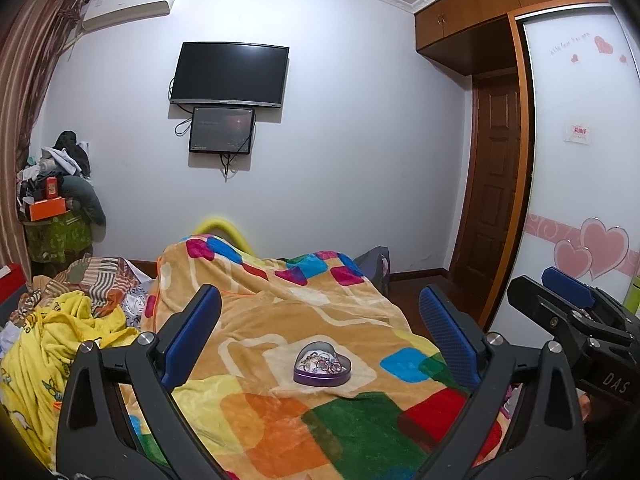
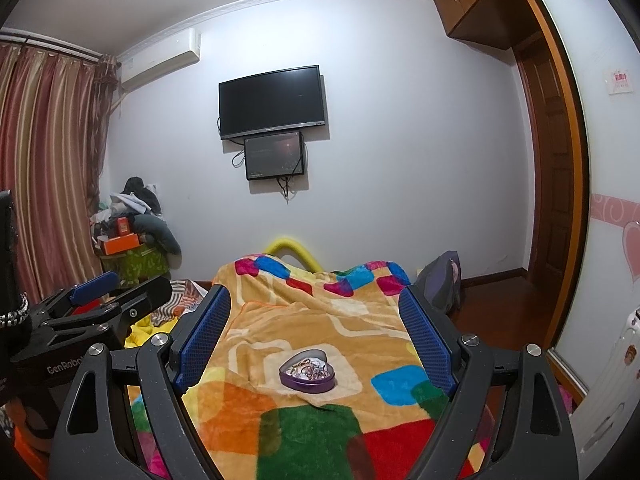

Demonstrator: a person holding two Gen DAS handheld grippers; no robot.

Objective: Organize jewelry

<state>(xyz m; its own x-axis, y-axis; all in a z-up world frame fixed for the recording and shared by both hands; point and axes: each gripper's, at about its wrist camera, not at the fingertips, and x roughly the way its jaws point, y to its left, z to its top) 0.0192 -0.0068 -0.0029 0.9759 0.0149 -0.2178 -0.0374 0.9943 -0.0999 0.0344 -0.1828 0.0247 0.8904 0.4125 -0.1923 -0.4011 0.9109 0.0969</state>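
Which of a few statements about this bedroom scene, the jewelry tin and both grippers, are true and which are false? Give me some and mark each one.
1. The heart-shaped tin lies on the blanket. True.
2. The tin's lid is on. False: it is open, with jewelry showing inside.
3. The left gripper is open and holds nothing. True.
4. The right gripper is shut on the tin. False: its jaws stand wide apart, clear of the tin.
5. The television on the wall shows a bright picture. False: its screen is dark.
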